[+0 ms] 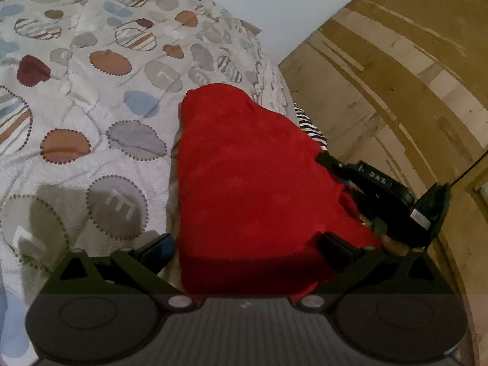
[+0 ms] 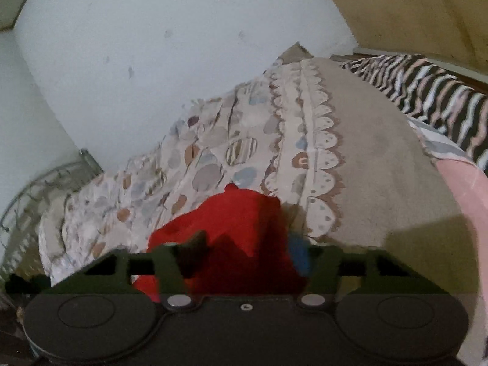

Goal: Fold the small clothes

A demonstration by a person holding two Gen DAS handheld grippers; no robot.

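The red cloth (image 1: 253, 183) lies folded on the patterned quilt (image 1: 91, 97), near the bed's edge by the white wall (image 2: 152, 61). The left gripper (image 1: 247, 247) stands wide apart, its 2 fingers (image 1: 158, 250) straddling the cloth's near end without pinching it. The right gripper (image 2: 253, 253) sits at the cloth's far side, its jaws narrowed with red cloth between them; whether they clamp it I cannot tell. A striped fabric (image 2: 442, 91) lies beyond the cloth.
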